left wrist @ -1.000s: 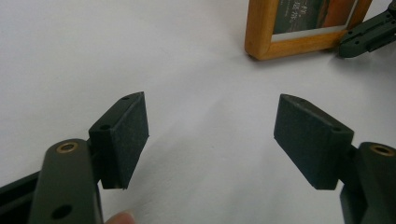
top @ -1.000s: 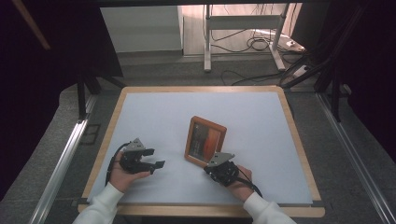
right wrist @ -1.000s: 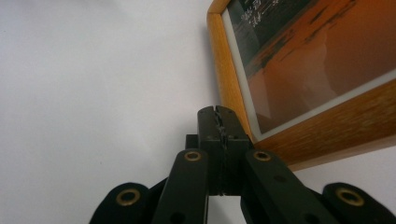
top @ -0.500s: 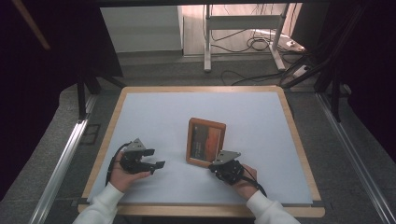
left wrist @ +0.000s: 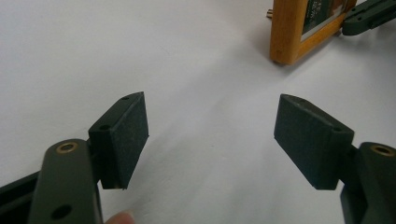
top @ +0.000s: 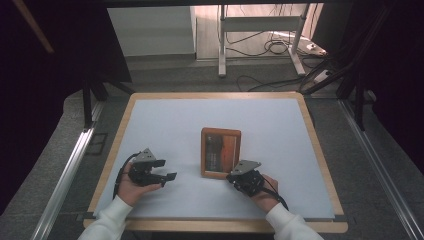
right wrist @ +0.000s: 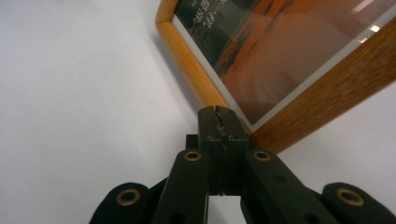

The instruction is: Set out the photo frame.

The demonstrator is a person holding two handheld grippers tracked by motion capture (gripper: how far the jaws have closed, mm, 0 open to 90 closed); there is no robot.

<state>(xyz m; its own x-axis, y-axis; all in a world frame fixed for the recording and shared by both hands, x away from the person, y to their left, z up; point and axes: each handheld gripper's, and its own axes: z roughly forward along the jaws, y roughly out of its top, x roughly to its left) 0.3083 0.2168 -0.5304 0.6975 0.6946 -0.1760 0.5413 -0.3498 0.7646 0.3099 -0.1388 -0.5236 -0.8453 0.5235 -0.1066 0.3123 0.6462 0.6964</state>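
The picture frame [right wrist: 299, 60] now meets the tip of my right gripper [right wrist: 218, 116], jaws pressed together with nothing between them, at its near corner. A second ago it sat skewed; it now lies square to the table [top: 165, 125], so I judge my nudging nearly done. It lies flat mid-table, light wood around an orange print. My left gripper [left wrist: 212, 140] waits spread and empty.

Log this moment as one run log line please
left gripper: open, apart from frame | right gripper: shut, tips at near corner of picture frame | frame flat on table
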